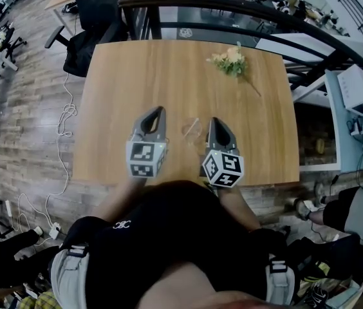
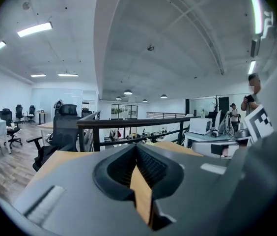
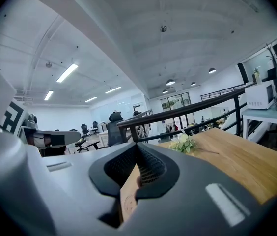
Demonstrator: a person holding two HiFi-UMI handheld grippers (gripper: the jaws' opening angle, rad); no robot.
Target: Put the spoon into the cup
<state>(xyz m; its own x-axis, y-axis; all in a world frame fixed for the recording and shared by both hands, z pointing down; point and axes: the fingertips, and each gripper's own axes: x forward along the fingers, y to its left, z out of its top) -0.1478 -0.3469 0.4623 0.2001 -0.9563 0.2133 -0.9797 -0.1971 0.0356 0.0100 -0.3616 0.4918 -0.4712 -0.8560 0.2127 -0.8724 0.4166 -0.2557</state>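
Cup [image 1: 190, 132] near table [image 1: 136, 76] front edge; flowers [image 1: 232, 62] well apart, toward far edge.

**Three viewpoints on one table**

Head view: taken from above the person [image 1: 168, 237], facing steeply down on the wooden table [image 1: 168, 76], far enough off to show its whole top and the floor [image 1: 33, 121] around it. Left gripper view: set close behind the left gripper [image 2: 137, 150], low over the table, facing along the jaws toward the railing [image 2: 128, 124] and tilted up to the ceiling [image 2: 153, 23]. Right gripper view: set likewise behind the right gripper [image 3: 137, 151], facing the same way. All three views share the table and railing. The head and right gripper views share the flowers [image 3: 182, 142]. Each gripper view catches the other gripper at its edge.
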